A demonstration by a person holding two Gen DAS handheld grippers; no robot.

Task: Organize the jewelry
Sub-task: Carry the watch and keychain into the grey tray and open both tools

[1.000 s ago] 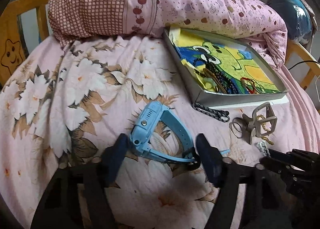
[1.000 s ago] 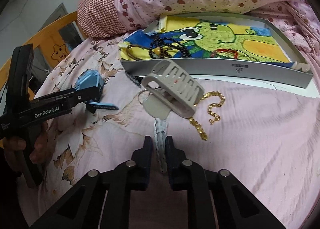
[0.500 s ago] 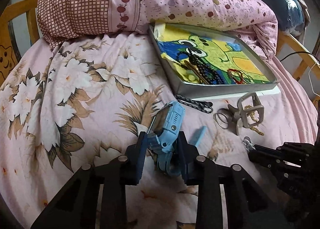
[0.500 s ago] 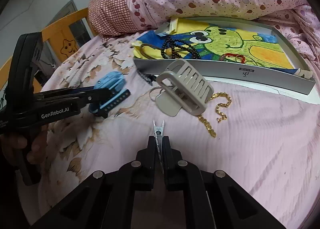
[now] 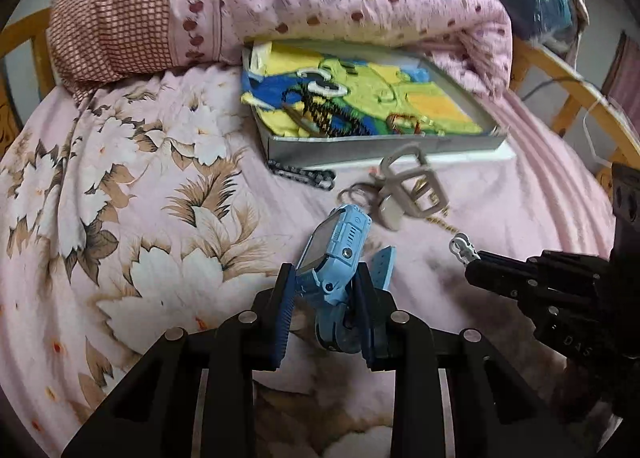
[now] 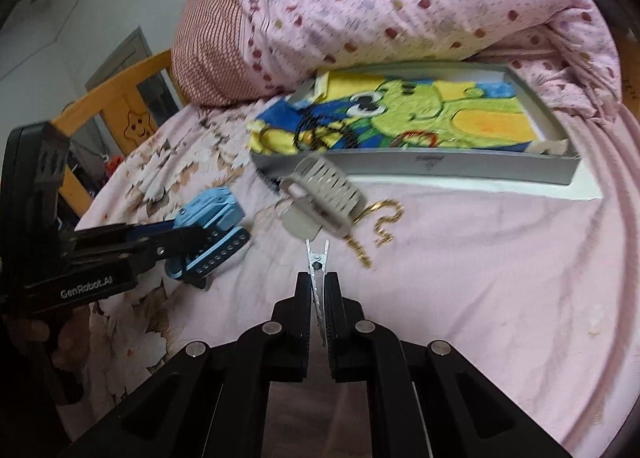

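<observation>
Since a second ago, both tongs have closed on their pieces and lifted them off the bedspread: the blue watch (image 5: 334, 254), which then lay flat between spread fingers, now stands tilted up and away in the left gripper (image 5: 325, 312), and the box (image 5: 380, 144) sits closer ahead of it. Half a second ago the watch was already pinched but lower.

Left tongs: fingers pressed in on the watch's strap and lower case, the face leaning forward-right, one strap end (image 5: 382, 264) sticking out just right of the right finger. Seen from the right wrist, this gripper reaches in level from the left, a hand (image 6: 28, 338) wrapped around its grip.

Right gripper (image 6: 318, 298): fingers nearly together, pinching a thin silver clip (image 6: 316, 258) that points straight ahead, its open end just short of the grey hair claw (image 6: 324, 194). Beside the claw to the right lies a gold chain (image 6: 384, 218); to its left, keyring-like loops (image 5: 354, 192), and a dark braided bracelet (image 5: 302, 176) against the box's near wall. Inside the box, on a frog-print cloth (image 6: 420, 114), lie dark beads (image 6: 316, 130) and a red bracelet (image 6: 416, 138). A dotted quilt (image 6: 400, 10) lies piled beyond the box.
</observation>
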